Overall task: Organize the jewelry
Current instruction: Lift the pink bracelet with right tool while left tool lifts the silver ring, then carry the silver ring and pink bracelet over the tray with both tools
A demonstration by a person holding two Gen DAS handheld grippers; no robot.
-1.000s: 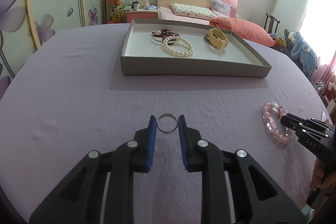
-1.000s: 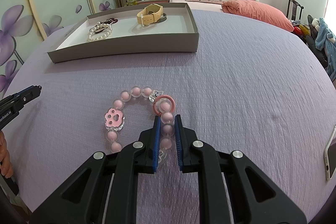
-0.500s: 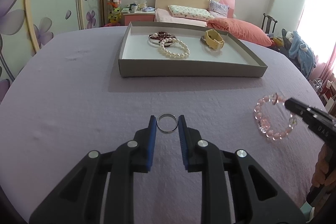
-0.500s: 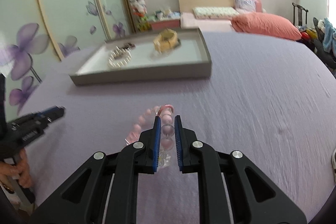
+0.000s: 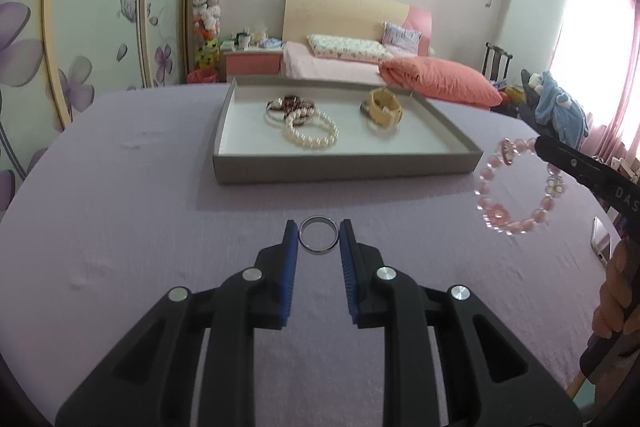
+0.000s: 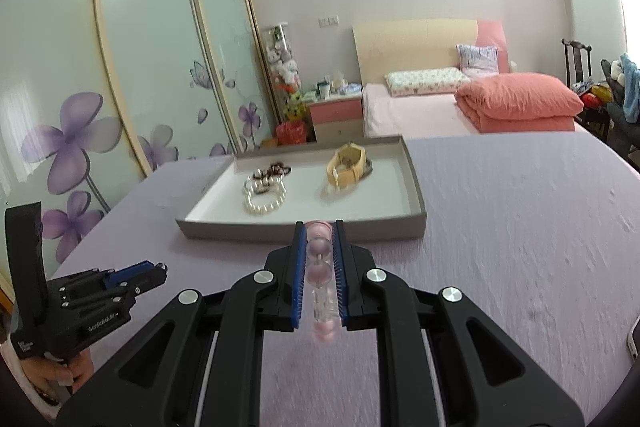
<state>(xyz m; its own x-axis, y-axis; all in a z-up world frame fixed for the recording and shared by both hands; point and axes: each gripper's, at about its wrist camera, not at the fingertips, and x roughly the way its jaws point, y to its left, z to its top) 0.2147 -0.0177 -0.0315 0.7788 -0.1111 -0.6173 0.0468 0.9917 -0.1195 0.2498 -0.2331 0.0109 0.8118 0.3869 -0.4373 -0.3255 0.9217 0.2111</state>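
Right gripper lifted pink bead bracelet off the purple cloth; it lay flat 1 s ago, now hung in air w/ beads clamped betw. pads; right view tilted up, tray sat lower in frame; left gripper rose slightly.

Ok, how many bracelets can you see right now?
3. A pearl bracelet and a dark beaded one lie overlapping in the tray. A pink bead bracelet hangs in the air from the right gripper. Others may be hidden.
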